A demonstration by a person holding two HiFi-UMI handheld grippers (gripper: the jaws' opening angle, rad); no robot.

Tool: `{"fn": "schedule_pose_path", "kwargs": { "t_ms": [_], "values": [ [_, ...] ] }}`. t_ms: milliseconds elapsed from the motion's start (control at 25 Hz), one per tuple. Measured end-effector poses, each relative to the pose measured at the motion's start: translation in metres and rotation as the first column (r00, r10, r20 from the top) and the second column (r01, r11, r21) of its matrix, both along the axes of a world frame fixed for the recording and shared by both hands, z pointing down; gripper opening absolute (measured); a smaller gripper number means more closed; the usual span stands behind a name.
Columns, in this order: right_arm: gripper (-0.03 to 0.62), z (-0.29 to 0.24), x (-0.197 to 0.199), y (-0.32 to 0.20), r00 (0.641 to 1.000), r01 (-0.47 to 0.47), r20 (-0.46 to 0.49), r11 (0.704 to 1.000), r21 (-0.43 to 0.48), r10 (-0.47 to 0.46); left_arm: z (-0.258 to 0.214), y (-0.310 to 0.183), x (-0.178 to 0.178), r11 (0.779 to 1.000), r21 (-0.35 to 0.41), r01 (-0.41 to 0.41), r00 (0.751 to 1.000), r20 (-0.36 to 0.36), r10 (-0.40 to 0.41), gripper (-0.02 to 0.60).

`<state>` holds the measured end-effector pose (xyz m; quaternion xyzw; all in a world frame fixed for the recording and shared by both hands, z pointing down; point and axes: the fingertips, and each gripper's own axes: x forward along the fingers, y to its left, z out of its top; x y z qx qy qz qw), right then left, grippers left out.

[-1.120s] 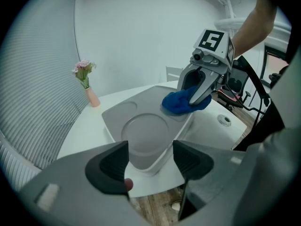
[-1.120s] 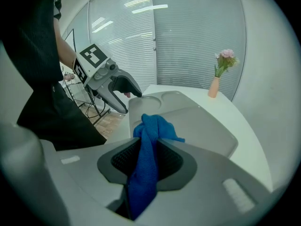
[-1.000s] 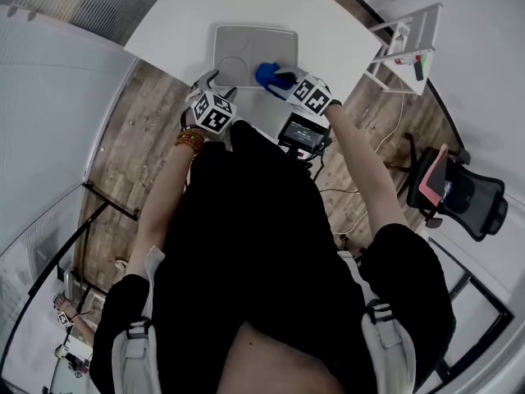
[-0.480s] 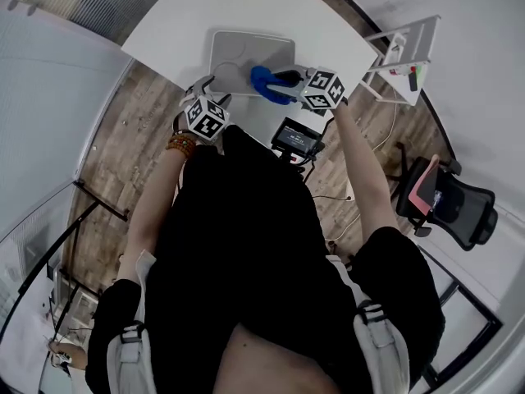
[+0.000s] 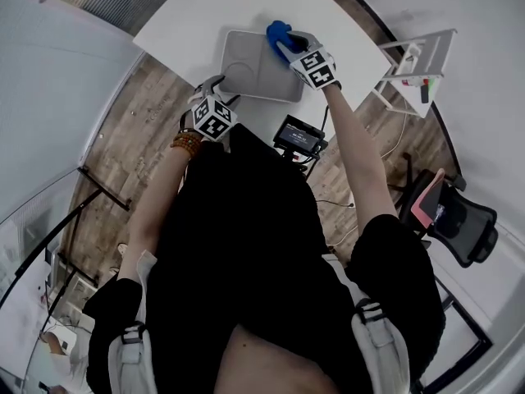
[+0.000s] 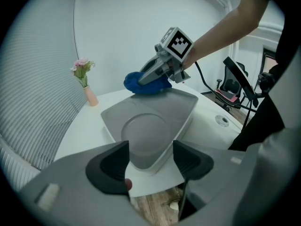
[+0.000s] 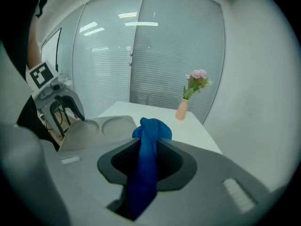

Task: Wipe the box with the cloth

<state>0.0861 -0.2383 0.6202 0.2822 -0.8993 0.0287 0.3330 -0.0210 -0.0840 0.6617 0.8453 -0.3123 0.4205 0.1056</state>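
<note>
Box (image 5: 250, 72): on table (image 5: 189, 19). Cloth (image 5: 277, 33): at box's far right corner, clamped in right gripper (image 5: 289, 44). Left gripper (image 6: 150, 159): jaws apart, straddling near corner. Risk: unpinned box may slide under wiping.

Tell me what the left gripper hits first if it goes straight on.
Likely the box: its near corner lies dead ahead between the left gripper's open jaws, though how close is unclear.

Box (image 5: 258, 64) on table (image 5: 193, 15); cloth (image 5: 277, 33) on far corner, seemingly touching.
</note>
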Motion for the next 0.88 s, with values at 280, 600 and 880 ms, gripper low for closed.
{"fn": "schedule_pose_path", "kwargs": {
  "t_ms": [280, 600, 880],
  "values": [
    [0.118, 0.038, -0.012, -0.002, 0.994, -0.018, -0.107, 0.999, -0.034, 0.014, -0.001, 0.000, -0.001, 1.000, 0.004, 0.000, 1.000, -0.008, 0.000, 0.390],
    [0.109, 0.041, -0.023, 0.005, 0.995, 0.025, -0.089, 0.995, -0.100, -0.034, -0.003, 0.002, 0.001, 1.000, 0.017, -0.003, 1.000, -0.016, 0.004, 0.390],
    [0.104, 0.042, -0.030, 0.015, 0.992, 0.087, -0.077, 0.980, -0.179, -0.102, -0.001, 0.002, 0.001, 1.000, 0.021, -0.001, 1.000, -0.020, 0.002, 0.390]
  ]
}}
